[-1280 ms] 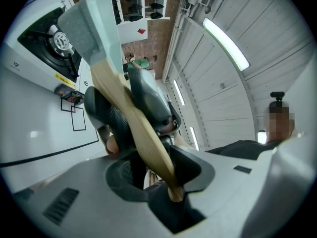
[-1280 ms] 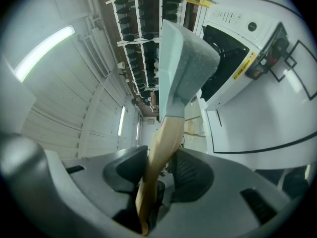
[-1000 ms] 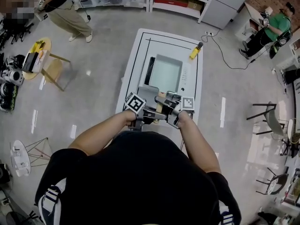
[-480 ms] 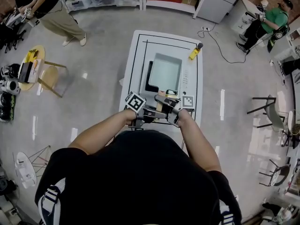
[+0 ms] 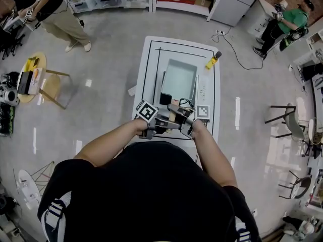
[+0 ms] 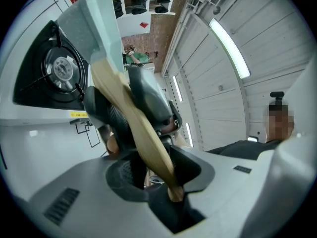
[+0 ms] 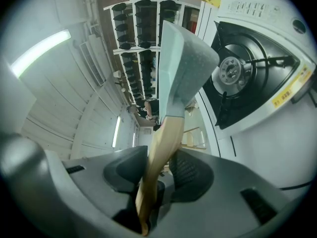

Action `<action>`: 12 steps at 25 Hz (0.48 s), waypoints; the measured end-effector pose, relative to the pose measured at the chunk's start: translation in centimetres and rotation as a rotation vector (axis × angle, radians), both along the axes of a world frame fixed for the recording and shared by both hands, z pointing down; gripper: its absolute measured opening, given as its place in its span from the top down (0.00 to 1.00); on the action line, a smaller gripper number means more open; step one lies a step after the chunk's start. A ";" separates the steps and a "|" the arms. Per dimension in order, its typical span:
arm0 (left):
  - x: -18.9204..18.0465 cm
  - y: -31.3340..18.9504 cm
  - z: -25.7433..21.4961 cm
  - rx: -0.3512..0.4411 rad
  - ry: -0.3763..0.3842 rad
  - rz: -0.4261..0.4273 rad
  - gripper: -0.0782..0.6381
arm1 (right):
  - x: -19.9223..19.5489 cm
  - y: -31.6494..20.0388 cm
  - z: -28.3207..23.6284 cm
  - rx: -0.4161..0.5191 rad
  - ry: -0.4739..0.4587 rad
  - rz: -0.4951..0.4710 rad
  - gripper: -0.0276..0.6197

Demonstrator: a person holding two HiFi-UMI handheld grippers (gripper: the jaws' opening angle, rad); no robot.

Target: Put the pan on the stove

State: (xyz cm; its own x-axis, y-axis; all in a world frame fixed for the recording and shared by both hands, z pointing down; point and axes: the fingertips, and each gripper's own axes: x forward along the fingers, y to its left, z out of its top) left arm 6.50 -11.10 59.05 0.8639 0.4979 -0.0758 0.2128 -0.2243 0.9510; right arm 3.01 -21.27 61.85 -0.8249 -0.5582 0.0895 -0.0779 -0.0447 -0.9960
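1 pan [image 5: 179,78], 1 stove [image 5: 202,91]

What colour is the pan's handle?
Light tan wooden handle on pale mint square pan; clearest in right gripper view.

2 bare forearms [image 5: 108,144] forward, left gripper [image 6: 156,165] and right gripper [image 7: 158,172] close together, fingers [image 7: 190,175] of both clamped tight.

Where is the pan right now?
In the head view's centre, the pan hangs over the stove, its wooden handle gripped by the left gripper and right gripper.
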 end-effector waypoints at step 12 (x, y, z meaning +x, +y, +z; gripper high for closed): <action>0.1 -0.6 -0.1 0.008 0.014 0.020 0.70 | 0.4 -0.7 -0.1 0.012 0.021 0.015 0.74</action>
